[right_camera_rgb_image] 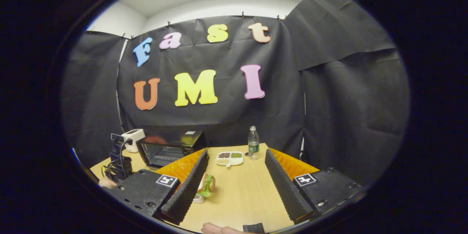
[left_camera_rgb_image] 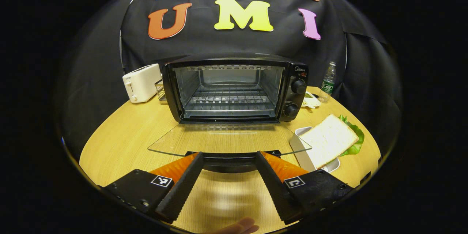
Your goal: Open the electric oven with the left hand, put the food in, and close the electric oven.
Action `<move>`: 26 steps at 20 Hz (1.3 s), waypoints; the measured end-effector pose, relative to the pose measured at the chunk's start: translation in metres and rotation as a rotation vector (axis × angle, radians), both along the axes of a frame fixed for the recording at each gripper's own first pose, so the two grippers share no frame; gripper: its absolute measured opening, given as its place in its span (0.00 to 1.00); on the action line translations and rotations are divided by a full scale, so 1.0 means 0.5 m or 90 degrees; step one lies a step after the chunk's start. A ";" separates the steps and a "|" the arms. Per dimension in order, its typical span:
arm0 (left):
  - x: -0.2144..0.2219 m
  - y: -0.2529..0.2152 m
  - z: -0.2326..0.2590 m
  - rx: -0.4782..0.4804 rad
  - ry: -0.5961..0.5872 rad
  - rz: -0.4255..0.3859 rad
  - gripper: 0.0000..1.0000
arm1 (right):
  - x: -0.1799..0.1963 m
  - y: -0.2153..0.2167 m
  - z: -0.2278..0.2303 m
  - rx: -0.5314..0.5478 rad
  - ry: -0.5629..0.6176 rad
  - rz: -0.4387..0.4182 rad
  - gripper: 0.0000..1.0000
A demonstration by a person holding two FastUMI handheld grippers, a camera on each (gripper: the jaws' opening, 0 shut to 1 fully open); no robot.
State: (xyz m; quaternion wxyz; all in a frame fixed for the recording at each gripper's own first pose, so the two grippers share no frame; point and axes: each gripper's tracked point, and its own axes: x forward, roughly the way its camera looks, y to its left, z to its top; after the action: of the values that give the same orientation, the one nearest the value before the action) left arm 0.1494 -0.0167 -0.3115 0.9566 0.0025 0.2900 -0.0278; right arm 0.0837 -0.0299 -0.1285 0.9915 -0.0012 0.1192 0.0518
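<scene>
oven (left_camera_rgb_image: 234, 87) door (left_camera_rgb_image: 228, 139) fully down, glass lying flat over the table (left_camera_rgb_image: 120, 135), wire rack inside bare. left gripper (left_camera_rgb_image: 228, 157) spread wide, fingertips either side of the black door handle (left_camera_rgb_image: 229, 160), not pinching it. sandwich (left_camera_rgb_image: 331, 139) (white bread over lettuce) on a white tray (left_camera_rgb_image: 301, 151) just right of the door, outside the oven. toaster (left_camera_rgb_image: 142, 82) left of oven, water bottle (left_camera_rgb_image: 328, 82) right rear. right gripper (right_camera_rgb_image: 236, 161) also spread wide, raised above the table, holding nothing; sandwich (right_camera_rgb_image: 206, 184) by its left finger, snack dish (right_camera_rgb_image: 229, 158) and bottle beyond.
</scene>
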 end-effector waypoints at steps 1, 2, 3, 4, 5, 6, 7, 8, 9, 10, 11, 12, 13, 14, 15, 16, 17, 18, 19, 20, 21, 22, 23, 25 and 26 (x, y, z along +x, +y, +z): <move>0.000 -0.002 -0.004 -0.004 -0.009 0.002 0.96 | 0.010 0.010 -0.013 0.008 0.017 0.008 0.98; -0.003 -0.001 -0.009 -0.005 -0.010 0.003 0.95 | 0.021 0.018 -0.023 0.017 0.033 0.013 0.98; -0.004 -0.001 -0.014 -0.004 -0.017 0.002 0.95 | 0.032 0.024 -0.033 0.025 0.045 0.018 0.98; -0.005 0.000 -0.022 -0.002 -0.016 0.001 0.95 | 0.043 0.035 -0.038 0.031 0.056 0.027 0.98; -0.009 0.000 -0.033 -0.002 -0.009 0.002 0.94 | 0.052 0.047 -0.052 0.036 0.070 0.035 0.96; -0.012 0.000 -0.045 -0.005 -0.001 0.004 0.94 | 0.063 0.059 -0.063 0.041 0.085 0.045 0.94; -0.013 0.001 -0.049 -0.009 -0.003 0.006 0.94 | 0.070 0.071 -0.077 0.040 0.102 0.058 0.94; -0.008 0.002 -0.052 -0.012 -0.012 0.007 0.94 | 0.078 0.081 -0.091 0.036 0.121 0.069 0.94; -0.007 0.008 -0.061 -0.013 -0.011 0.013 0.94 | 0.087 0.091 -0.100 0.035 0.132 0.083 0.94; -0.009 0.022 -0.058 -0.003 -0.015 0.027 0.94 | 0.098 0.094 -0.105 0.031 0.141 0.089 0.94; -0.004 0.035 -0.048 0.003 -0.030 0.035 0.95 | 0.111 0.094 -0.117 0.028 0.152 0.091 0.94; -0.001 0.038 -0.034 -0.003 -0.048 0.036 0.94 | 0.128 0.093 -0.128 0.025 0.168 0.092 0.94; -0.004 0.043 -0.030 -0.013 -0.058 0.037 0.94 | 0.143 0.097 -0.144 0.024 0.184 0.096 0.94; -0.016 0.048 -0.026 -0.023 -0.058 0.038 0.95 | 0.158 0.101 -0.159 0.023 0.205 0.103 0.94; -0.029 0.053 -0.018 -0.028 -0.061 0.038 0.95 | 0.171 0.103 -0.178 0.023 0.226 0.112 0.94; -0.041 0.056 -0.002 -0.028 -0.073 0.035 0.95 | 0.187 0.103 -0.198 0.021 0.250 0.119 0.94; -0.054 0.059 0.015 -0.023 -0.087 0.031 0.95 | 0.201 0.108 -0.219 0.022 0.273 0.131 0.93; -0.067 0.065 0.039 -0.015 -0.106 0.030 0.94 | 0.215 0.117 -0.236 0.026 0.293 0.146 0.93; -0.083 0.070 0.059 -0.005 -0.123 0.029 0.94 | 0.225 0.127 -0.257 0.036 0.316 0.161 0.94; -0.097 0.073 0.079 0.006 -0.139 0.028 0.93 | 0.233 0.138 -0.278 0.042 0.343 0.181 0.98; -0.113 0.077 0.098 0.014 -0.149 0.027 0.94 | 0.239 0.150 -0.301 0.049 0.372 0.199 0.92; -0.127 0.079 0.124 0.018 -0.163 0.026 0.93 | 0.250 0.158 -0.323 0.059 0.400 0.211 0.91; -0.138 0.078 0.154 0.021 -0.175 0.021 0.94 | 0.253 0.158 -0.347 0.065 0.426 0.220 0.91; -0.153 0.084 0.229 0.018 -0.215 0.032 0.94 | 0.267 0.169 -0.384 0.070 0.474 0.239 0.88; -0.159 0.082 0.272 0.010 -0.240 0.036 0.94 | 0.272 0.172 -0.401 0.071 0.496 0.251 0.87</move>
State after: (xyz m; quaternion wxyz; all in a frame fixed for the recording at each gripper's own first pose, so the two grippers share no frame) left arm 0.0701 0.0241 -0.1757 0.9944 0.0067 0.1056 0.0024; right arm 0.2199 0.0561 -0.3291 0.8422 0.0496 0.4788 0.2427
